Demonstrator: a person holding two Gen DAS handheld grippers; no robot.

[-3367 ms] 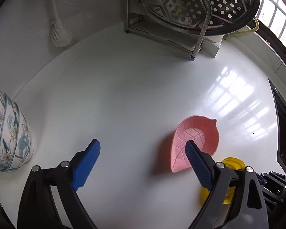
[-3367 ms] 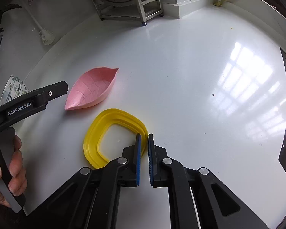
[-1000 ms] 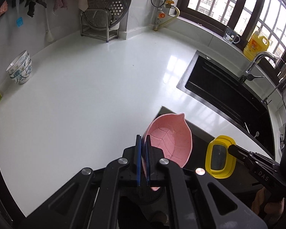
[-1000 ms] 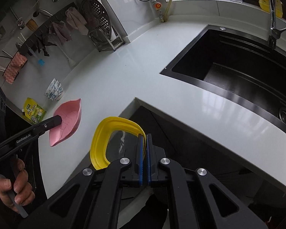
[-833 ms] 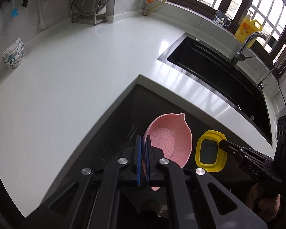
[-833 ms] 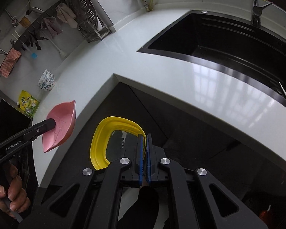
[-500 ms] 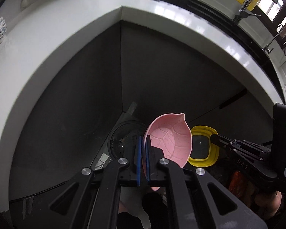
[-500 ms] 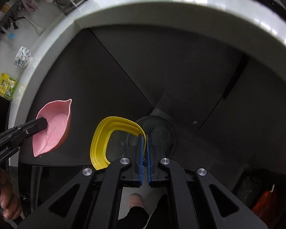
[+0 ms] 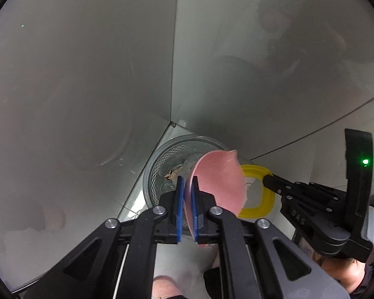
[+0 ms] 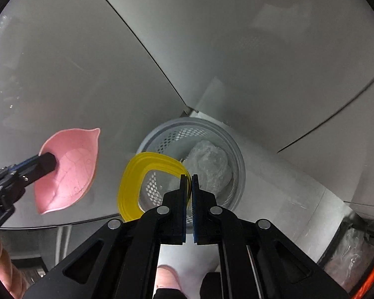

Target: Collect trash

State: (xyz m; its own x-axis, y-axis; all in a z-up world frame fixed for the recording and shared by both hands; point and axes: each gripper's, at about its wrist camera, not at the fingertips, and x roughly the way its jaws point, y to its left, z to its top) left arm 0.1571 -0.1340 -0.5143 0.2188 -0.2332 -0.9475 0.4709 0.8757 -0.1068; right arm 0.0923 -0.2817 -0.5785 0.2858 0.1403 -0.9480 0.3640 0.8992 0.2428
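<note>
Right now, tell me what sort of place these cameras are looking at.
Probably a floor corner of a kitchen, down at the waste bin. A perforated grey bin holding crumpled plastic stands where two plain grey panels meet, on a tiled floor.

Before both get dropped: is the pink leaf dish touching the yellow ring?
Apart. In the right wrist view, grey cabinet shows between the pink leaf dish and the yellow ring; the left wrist view only overlaps them.
</note>
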